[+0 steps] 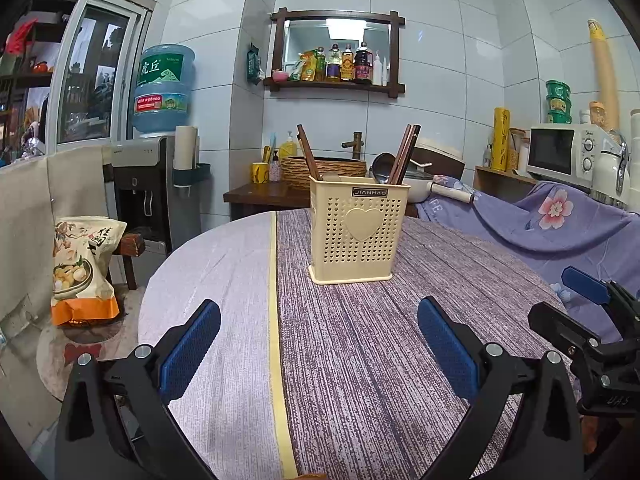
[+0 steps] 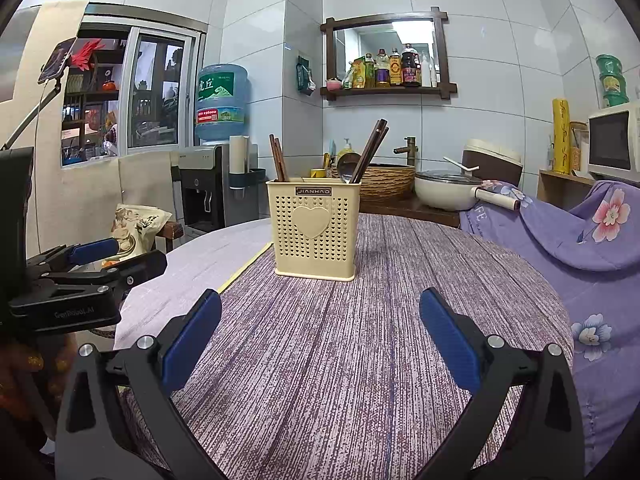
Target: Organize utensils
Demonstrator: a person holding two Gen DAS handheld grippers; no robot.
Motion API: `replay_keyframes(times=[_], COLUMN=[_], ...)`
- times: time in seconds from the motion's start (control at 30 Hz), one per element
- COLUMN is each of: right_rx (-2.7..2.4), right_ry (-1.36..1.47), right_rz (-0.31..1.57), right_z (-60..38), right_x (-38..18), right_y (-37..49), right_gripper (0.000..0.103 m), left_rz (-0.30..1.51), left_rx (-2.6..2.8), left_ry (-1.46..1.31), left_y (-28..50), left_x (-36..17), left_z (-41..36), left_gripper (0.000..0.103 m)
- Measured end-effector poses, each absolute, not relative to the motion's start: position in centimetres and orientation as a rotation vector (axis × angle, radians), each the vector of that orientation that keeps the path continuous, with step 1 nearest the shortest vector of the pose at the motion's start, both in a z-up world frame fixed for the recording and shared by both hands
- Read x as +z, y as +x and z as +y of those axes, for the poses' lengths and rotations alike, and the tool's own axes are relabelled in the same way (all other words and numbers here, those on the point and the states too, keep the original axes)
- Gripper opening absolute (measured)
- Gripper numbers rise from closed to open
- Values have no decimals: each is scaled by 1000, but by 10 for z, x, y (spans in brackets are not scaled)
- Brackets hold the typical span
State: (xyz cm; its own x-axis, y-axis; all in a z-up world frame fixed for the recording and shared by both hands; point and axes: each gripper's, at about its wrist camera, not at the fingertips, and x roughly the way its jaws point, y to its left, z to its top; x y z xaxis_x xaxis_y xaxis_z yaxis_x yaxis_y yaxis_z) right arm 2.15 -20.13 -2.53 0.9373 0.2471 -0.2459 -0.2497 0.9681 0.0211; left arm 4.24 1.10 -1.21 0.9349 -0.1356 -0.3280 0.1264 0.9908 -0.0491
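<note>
A cream holder, perforated with small hearts, one large heart on its front, stands upright on the table ahead of both grippers. Dark chopsticks and a ladle lean inside it. Left gripper and right gripper are both spread wide, empty.
</note>
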Motion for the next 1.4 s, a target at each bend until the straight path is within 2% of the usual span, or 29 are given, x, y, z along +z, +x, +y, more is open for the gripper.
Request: replay_keyframes(times=[1.4], right_rx=[257], right_ry=[-18], right_rz=[265], right_z=[-202], right_x=[-31], right_y=[20], right_gripper=[97], left_rz=[370], left_rx=[-135], left_ry=[-24], left_y=[45], left_x=[-17], left_z=[8], left_gripper=[97])
